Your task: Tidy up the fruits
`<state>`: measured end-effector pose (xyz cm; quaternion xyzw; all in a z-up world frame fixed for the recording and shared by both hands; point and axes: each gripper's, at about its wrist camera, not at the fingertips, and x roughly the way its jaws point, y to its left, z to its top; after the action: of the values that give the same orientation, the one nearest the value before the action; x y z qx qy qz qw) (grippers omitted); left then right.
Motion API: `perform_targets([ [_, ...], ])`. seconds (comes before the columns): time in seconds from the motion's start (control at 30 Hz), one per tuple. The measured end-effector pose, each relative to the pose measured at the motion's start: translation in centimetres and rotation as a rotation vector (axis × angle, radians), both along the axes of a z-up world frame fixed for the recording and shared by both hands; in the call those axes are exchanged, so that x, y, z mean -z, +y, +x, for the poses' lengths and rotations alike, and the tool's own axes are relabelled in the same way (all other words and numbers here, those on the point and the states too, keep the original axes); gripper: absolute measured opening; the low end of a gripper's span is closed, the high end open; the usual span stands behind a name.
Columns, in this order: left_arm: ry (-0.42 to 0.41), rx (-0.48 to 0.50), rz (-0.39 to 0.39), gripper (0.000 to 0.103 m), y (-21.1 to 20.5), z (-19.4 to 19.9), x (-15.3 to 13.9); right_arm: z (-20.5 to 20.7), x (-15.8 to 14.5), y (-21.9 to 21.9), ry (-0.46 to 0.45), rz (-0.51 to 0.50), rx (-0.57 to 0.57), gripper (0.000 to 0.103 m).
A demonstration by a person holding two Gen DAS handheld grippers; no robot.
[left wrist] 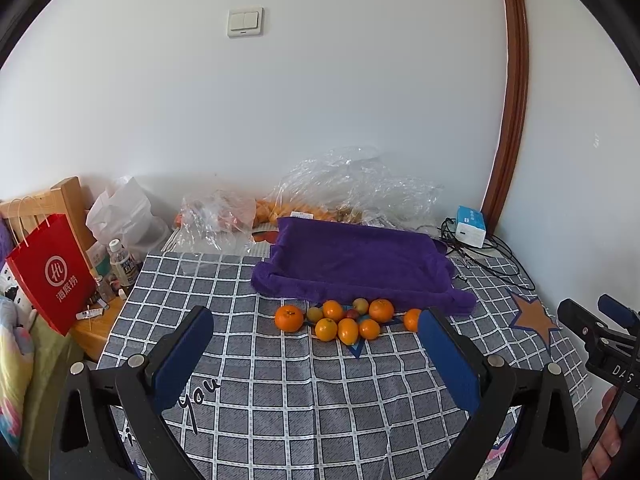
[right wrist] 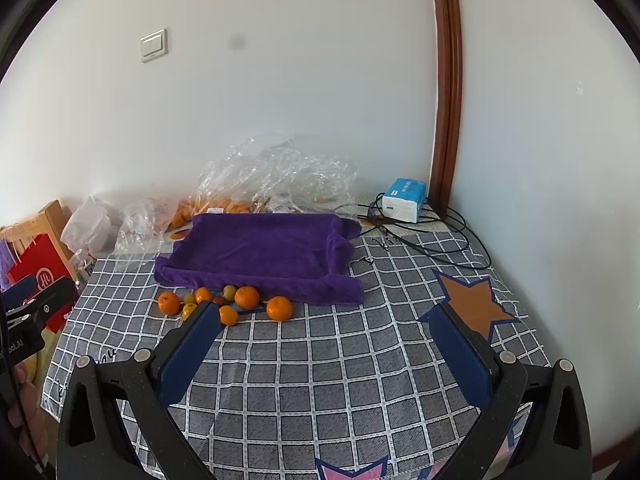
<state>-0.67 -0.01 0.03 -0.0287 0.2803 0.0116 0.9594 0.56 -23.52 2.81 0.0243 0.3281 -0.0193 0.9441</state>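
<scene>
Both the left tongs (left wrist: 316, 354) and right tongs (right wrist: 326, 344) gaped wide, empty; mid-frame, the bunched oranges (left wrist: 340, 320) could roll if nudged.

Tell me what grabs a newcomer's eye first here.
The cluster of oranges and smaller fruits on the checked tablecloth, right at the front edge of the purple towel-covered tray. Then the red paper bag at the left, beside the table.
</scene>
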Motion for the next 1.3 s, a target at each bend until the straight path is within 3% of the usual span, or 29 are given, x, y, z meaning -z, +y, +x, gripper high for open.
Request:
perform_targets([
  [1.3, -0.003, 0.002, -0.003, 0.103, 0.27, -0.22, -0.05, -0.13, 0.38, 0.31, 0.003, -0.011, -0.011, 0.103],
])
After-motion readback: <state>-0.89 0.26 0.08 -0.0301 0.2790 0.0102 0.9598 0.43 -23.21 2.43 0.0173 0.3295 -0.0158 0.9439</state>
